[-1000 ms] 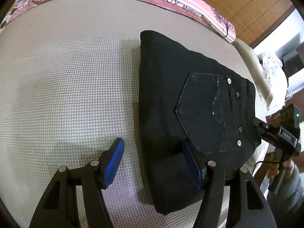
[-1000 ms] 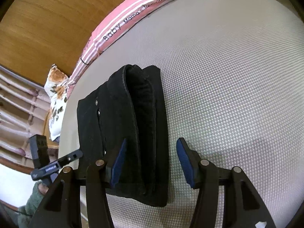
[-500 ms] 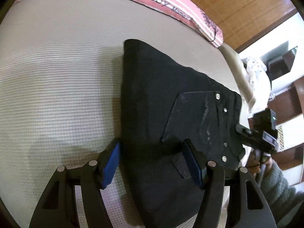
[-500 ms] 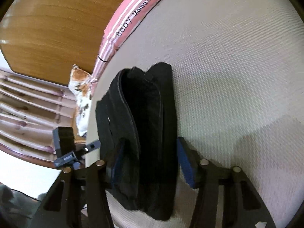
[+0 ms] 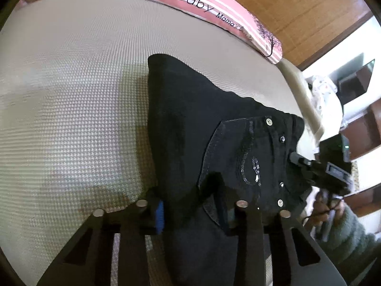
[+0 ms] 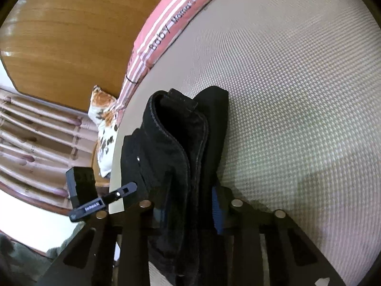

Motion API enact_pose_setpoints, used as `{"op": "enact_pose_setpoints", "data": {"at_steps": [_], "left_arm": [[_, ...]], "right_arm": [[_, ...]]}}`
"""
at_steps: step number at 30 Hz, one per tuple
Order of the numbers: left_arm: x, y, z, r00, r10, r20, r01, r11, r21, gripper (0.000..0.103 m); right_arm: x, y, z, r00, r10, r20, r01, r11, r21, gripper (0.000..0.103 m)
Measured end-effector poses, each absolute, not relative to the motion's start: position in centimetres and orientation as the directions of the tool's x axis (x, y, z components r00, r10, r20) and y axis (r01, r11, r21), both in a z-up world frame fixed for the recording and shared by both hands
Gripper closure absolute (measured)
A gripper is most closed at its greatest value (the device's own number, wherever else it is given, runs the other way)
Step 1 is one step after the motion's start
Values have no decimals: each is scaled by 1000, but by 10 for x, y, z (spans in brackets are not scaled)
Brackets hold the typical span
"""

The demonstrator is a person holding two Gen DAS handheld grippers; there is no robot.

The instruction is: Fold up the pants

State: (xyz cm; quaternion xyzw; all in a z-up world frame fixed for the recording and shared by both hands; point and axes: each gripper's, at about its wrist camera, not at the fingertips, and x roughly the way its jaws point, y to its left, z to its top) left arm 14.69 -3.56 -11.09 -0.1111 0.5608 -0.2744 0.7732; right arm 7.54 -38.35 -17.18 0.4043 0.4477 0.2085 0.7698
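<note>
While both jaws are closing, my left hand-held gripper point(image 5: 190, 212) and right hand-held gripper point(image 6: 188, 212) are pinching the folded pants point(image 5: 214, 128) lying on the bed point(image 5: 71, 95), toward 3 o'clock. Layers may slip out, being thick.

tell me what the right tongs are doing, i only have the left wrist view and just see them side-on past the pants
observer: the right tongs are closing, with the layered end of the folded pants between their pads.
operator: is the whole stack inside or just some of it
observer: it looks like the whole stack. The blue pad sits against the outermost layer on the mattress side, and the other pad is mostly hidden behind the cloth.
operator: how many layers
observer: several, seen edge-on, with a stitched hem curving over the top. I cannot tell the exact count.
</note>
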Motion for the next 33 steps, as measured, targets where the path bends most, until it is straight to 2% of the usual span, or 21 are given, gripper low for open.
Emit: {"op": "enact_pose_setpoints", "data": {"at_steps": [2,8,18,26,33], "left_arm": [[144,-39,-107,239,-528,-815,314,836,-449,80],[136,-42,-96,285,-499,-819,331,853,-405,86],[146,-10,-71,357,-480,-802,307,871,-384,87],[192,29,-51,449,-399,-800,265,914,-307,87],[235,47,-46,490,-347,-800,238,936,-260,87]], "right_arm": [[72,-382,-163,528,666,-527,43,599,800,84],[69,-369,-135,541,645,-539,25,628,777,86],[115,-329,-112,508,684,-524,-30,622,782,86],[189,-280,-101,481,723,-497,-96,606,789,86],[229,-257,-97,483,711,-511,-106,626,772,87]]}}
